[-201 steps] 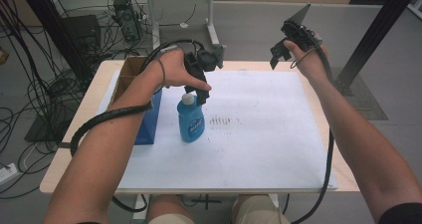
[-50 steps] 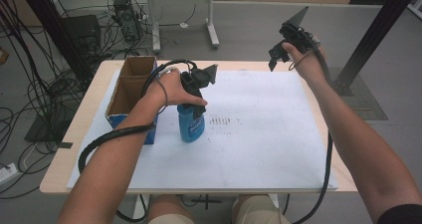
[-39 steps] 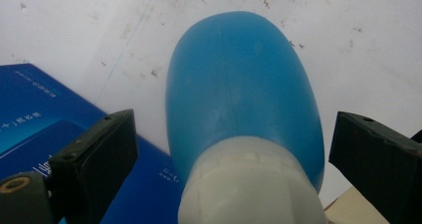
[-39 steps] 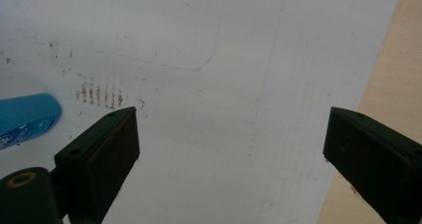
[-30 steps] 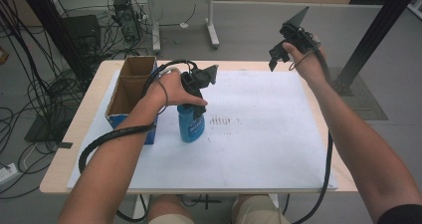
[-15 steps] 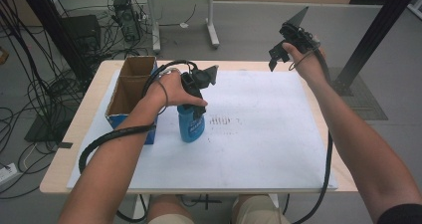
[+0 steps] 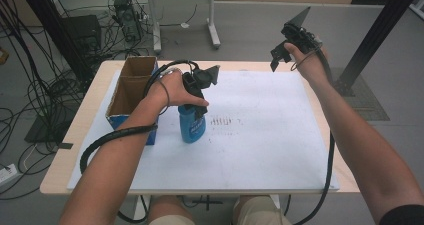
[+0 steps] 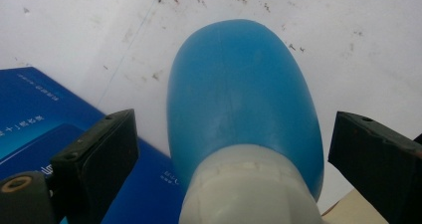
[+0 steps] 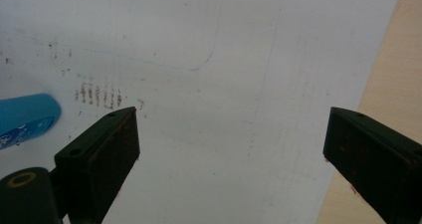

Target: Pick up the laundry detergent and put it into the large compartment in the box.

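Blue bottle (image 7: 192, 126) upright on the white sheet (image 7: 260, 135) covering the desk (image 7: 95, 102), just right of the blue box (image 7: 131, 97), near the sheet's left part. Smooth, glossy plastic body, rounded at the shoulders, oval in section; pale, faintly ribbed cap (image 8: 249, 189) at the neck, seen from above in the left gripper view. Printed label on the front, legible only as pale marks in the high view.

Left gripper (image 7: 200, 92) directly over the bottle's top, left hand (image 7: 172, 90) wrapped around it, thick black cable (image 7: 107, 140) looping back along the forearm. In the left gripper view, 2 black matte jaws spread wide, 1 on each side of the cap, clear gaps on both sides, nothing pinched. Flat rubbery pads, screw holes on the edges.

Right gripper (image 7: 292, 40) raised above the desk's far right corner, in the right hand (image 7: 310, 65). In the right gripper view, jaws likewise spread apart, bare sheet between them.

Box: cardboard, open-topped, brown inside, glossy blue outside with small white print, sharp-cornered. Print readable as lettering in the left gripper view, not from above.

Sheet: matte white, scuffed, with a row of short reddish-brown strokes (image 9: 99, 95) near the bottle and a faint blue curved line in the right gripper view. Desk edge pale wood, rounded corners.
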`<state>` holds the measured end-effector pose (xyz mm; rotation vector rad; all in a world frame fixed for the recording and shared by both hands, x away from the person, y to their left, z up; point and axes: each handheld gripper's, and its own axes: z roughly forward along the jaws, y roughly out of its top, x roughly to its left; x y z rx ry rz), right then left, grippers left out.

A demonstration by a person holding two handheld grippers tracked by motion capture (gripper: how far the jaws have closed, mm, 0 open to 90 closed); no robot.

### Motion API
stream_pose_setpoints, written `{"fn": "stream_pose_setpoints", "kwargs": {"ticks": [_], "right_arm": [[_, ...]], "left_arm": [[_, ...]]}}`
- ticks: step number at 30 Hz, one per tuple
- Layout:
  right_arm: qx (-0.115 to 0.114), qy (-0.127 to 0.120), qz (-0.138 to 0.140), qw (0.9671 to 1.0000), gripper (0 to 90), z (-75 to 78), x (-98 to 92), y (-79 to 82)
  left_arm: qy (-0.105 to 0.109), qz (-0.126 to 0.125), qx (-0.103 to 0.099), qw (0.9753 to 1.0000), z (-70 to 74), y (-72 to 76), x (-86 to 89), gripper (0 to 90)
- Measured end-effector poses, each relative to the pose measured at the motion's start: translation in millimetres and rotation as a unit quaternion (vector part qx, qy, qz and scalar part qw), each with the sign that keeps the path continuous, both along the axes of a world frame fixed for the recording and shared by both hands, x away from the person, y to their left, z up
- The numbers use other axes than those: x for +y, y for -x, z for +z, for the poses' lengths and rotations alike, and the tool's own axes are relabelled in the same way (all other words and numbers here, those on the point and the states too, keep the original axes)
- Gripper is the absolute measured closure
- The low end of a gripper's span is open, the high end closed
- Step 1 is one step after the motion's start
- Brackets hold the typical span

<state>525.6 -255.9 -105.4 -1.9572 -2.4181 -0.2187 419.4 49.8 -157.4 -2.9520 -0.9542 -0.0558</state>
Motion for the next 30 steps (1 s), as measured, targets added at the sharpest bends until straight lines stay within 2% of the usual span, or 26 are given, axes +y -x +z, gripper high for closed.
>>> {"fn": "stream_pose_setpoints", "kwargs": {"ticks": [18, 30], "right_arm": [[0.001, -0.001, -0.002, 1.0000, 7.6, -0.9, -2.8, -0.5], [0.001, -0.003, -0.003, 1.0000, 7.6, -2.4, -5.4, -0.6]], "left_arm": [[-0.005, 0.003, -0.006, 1.0000, -5.7, 1.6, -2.9, 9.6], [-0.006, 0.002, -0.009, 0.9999, -6.4, 1.3, -2.2, 17.2]]}}
